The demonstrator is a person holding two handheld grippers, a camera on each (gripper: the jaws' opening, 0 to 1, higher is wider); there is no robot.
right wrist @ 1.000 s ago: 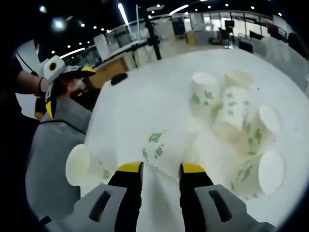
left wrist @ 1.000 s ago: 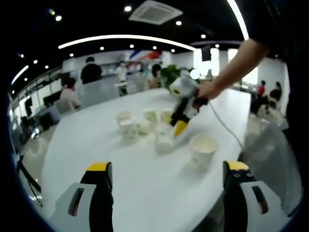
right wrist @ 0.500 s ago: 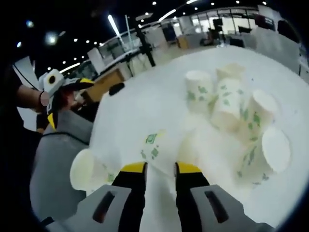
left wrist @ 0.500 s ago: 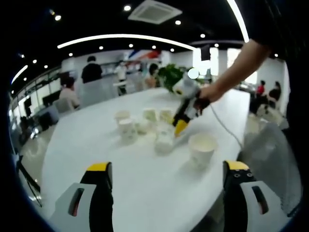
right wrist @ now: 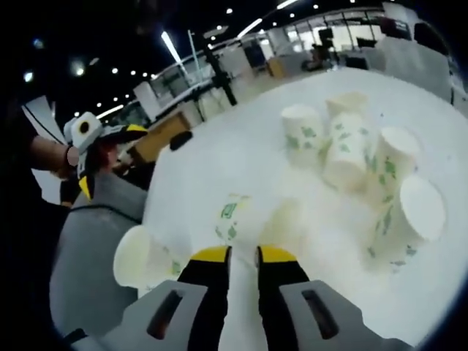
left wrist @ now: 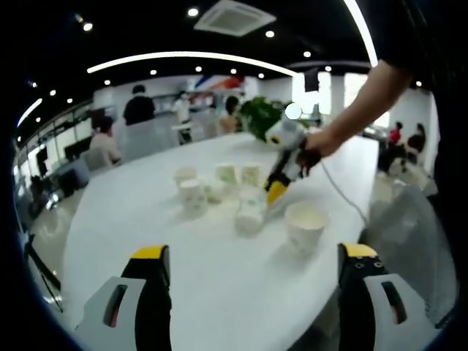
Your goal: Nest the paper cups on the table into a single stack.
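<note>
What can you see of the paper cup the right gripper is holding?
The paper cup is white with green leaf prints and looks like thin paper. The right gripper pinches its wall between yellow-tipped jaws. It tilts over the white table, mouth toward the gripper, near the cup cluster, apart from the upright cup.

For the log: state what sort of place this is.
Probably an open-plan office or canteen: a long white table with paper cups, seated people behind, and a ceiling vent among recessed lights.
</note>
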